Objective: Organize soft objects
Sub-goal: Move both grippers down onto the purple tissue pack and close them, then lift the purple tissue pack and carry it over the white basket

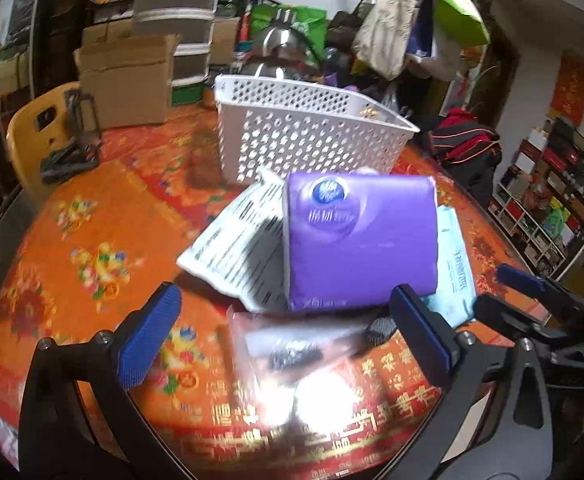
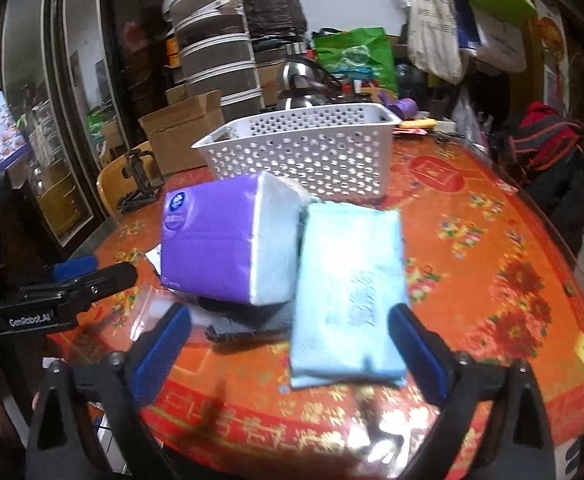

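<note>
Progress: by my reading the sorting has barely begun, since every soft item in view lies on the table and none shows inside the basket.
Basket: the white perforated plastic basket [image 1: 308, 136] stands at the far side of the orange floral tablecloth [image 1: 92, 248]; what can be seen through its holes and over its rim looks empty, though its floor is hidden.
Purple pack: the purple soft tissue pack [image 1: 360, 240] rests near the basket, propped on other packets and tilted.
Blue pack: the light blue soft wipes pack [image 2: 348, 292] lies touching the purple one on its right.
White pouch: the white printed flat pouch [image 1: 236, 248] sits partly under the purple pack, on its left.
Clear bag: the clear plastic zip bag with dark contents [image 1: 292, 348] lies nearest the grippers.
Left gripper [image 1: 284, 336]: fingers spread wide, holding nothing, above the clear bag.
Right gripper [image 2: 292, 348]: fingers apart, empty, straddling the blue pack's near end.
Left to do: all four items seem to await the basket.
</note>
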`<state>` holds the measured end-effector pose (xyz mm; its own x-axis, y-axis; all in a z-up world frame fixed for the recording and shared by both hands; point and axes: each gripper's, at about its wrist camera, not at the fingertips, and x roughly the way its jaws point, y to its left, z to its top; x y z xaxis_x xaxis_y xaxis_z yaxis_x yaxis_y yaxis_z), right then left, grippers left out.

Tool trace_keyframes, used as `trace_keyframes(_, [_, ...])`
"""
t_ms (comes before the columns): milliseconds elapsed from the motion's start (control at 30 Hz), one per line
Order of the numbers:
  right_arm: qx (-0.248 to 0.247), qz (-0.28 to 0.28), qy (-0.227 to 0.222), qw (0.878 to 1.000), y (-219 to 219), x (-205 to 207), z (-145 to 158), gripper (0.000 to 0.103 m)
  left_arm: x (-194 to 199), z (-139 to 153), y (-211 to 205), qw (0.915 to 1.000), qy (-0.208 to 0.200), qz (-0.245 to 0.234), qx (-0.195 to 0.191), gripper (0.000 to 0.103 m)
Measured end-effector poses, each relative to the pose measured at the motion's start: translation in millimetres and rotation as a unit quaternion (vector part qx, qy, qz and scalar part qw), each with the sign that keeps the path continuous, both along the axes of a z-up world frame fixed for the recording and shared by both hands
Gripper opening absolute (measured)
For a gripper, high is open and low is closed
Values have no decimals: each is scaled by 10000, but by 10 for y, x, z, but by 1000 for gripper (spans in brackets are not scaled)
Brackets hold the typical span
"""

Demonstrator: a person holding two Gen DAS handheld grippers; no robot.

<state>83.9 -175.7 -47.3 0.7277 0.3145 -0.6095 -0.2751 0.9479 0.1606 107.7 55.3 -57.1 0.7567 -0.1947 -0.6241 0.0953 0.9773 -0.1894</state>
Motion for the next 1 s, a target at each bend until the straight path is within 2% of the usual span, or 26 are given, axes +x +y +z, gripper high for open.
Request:
trace_keyframes(167, [65,183,-2,9998,83,170,0,89,181,-17,-23,10000,-45,-70,33,102])
trace_keyframes(267, [74,235,-11,9997,119,248,9,83,272,-69,-36,9999,-12,-130,-28,94])
trace_keyframes(333, [80,338,-14,9994,145,306,5,77,319,-110,-54,9998,18,-183,-6,84])
trace_keyframes(500, [-55,495,87,9987,259,455,-57,67,387,-207,-96,9989,-6,-437,-163,75])
trace_keyframes(767, [-35,776,221,9967,338,598,-157,61,448,-319,-173,9961,60,-802,-375,71])
trace_keyframes(800, [-13,816,245,9964,348,610,-170,58,454,-327,-188,9956,75,-851,-389,70])
trace_keyframes(900, [58,953,322,9949,372,625,-206,48,436,-346,-254,9935,148,-1020,-490,56])
trace_keyframes(1000, [4,995,323,9945,396,619,-221,48,383,-334,-347,9948,126,-967,-306,54])
